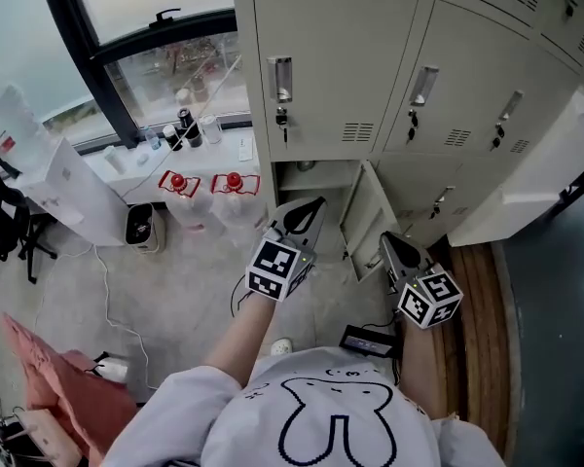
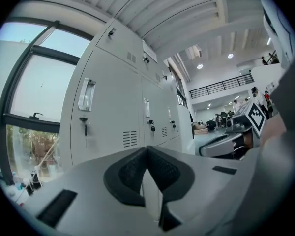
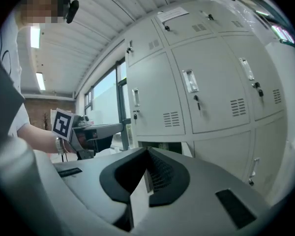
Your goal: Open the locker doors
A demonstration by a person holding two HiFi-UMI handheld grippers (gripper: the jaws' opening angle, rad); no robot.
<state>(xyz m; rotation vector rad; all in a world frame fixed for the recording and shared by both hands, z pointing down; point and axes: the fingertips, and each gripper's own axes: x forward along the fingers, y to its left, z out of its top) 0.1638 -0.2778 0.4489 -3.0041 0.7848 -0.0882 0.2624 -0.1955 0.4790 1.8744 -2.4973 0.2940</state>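
Currently: lockers (image 1: 350, 66) straight ahead, grey, most doors closed w/ keys (image 1: 283, 125) hanging in the locks. One low door (image 1: 372, 220) stands ajar, swung out to the right of its compartment (image 1: 311, 175). L gripper (image 1: 310, 209) is in front of that opening, jaws clenched together, nothing between. R gripper (image 1: 389, 243) is near the ajar door's lower edge; contact unclear. Its jaws are likewise clenched and empty. Red-capped bottles (image 1: 178, 183) stand on the floor at left, below the window (image 1: 165, 8).
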